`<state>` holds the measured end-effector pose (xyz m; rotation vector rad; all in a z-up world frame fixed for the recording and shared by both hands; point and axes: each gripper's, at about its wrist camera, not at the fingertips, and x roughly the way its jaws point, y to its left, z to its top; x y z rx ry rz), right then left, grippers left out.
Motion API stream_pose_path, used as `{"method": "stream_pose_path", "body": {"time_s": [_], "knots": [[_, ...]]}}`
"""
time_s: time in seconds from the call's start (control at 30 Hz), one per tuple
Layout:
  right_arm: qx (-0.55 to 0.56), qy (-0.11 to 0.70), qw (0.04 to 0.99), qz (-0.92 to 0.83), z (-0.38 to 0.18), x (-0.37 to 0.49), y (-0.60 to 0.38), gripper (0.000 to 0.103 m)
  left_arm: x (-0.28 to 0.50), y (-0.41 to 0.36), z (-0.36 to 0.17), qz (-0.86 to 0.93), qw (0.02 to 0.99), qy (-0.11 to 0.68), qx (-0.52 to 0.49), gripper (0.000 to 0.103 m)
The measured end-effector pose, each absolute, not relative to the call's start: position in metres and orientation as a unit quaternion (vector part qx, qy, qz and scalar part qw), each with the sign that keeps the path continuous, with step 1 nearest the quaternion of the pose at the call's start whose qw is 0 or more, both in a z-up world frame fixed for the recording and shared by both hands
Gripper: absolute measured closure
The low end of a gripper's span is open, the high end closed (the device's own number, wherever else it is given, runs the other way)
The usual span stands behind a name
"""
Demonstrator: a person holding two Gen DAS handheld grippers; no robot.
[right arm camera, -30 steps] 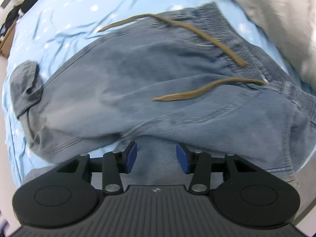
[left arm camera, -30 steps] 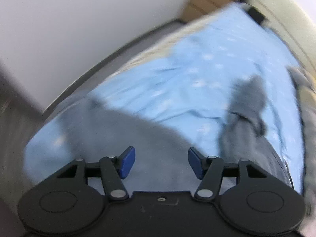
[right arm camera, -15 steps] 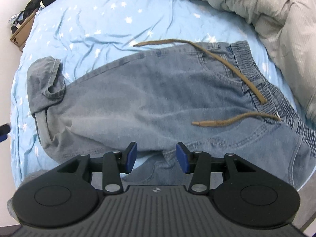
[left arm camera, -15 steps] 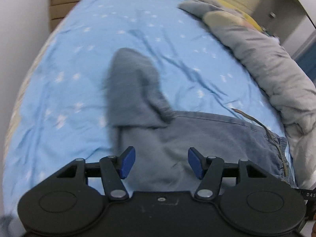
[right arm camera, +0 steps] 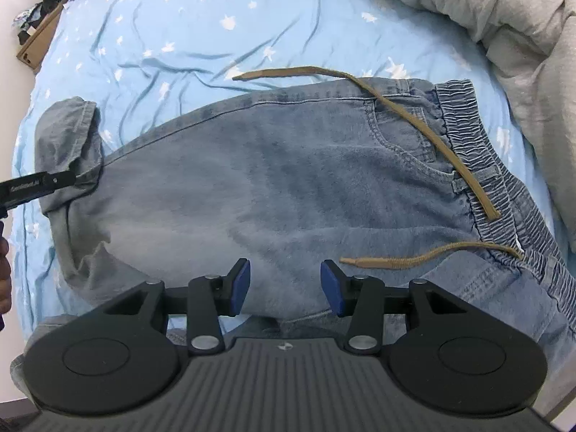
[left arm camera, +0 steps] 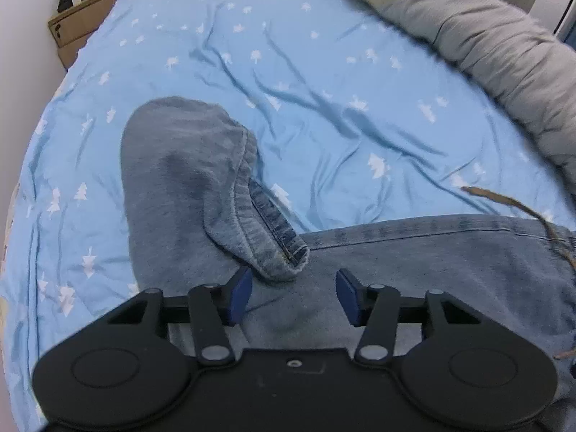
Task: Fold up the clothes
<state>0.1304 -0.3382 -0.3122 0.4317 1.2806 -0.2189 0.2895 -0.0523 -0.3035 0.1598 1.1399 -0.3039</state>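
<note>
Your jeans (right arm camera: 273,180) lie flat across the blue sheet (right arm camera: 201,25), waistband toward the grey duvet (right arm camera: 504,18), leg hem (left arm camera: 201,180) folded back; open sheet lies beyond; your left gripper (left arm camera: 293,297) hovers over the hem, fingers apart, empty; your right gripper (right arm camera: 286,286) likewise spread over mid-leg.

blue star-print sheet (left arm camera: 324,72), grey duvet (right arm camera: 504,7), cardboard box (left arm camera: 82,28).

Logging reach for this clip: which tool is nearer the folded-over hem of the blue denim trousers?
Left. The left tool hovers open just short of the folded-over hem; the right tool sits open over mid-trousers, the hem far to its left.
</note>
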Motion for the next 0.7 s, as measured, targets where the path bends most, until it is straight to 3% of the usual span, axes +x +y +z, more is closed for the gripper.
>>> {"method": "stream_pose_path", "body": {"time_s": [0.3,0.47,0.7], "knots": [[0.220,0.603,0.757,-0.122,-0.329,0.152,-0.354,0.056,0.323,-0.058,-0.334,-0.103,0.810,0.571,0.087,0.059],[0.227,0.603,0.753,-0.132,-0.330,0.163,-0.357,0.056,0.338,-0.045,-0.337,-0.079,0.804,0.587,0.050,0.087],[0.210,0.600,0.763,-0.119,-0.323,0.173,-0.347,0.056,0.338,-0.026,-0.312,-0.077,0.817,0.571,0.018,0.088]]}}
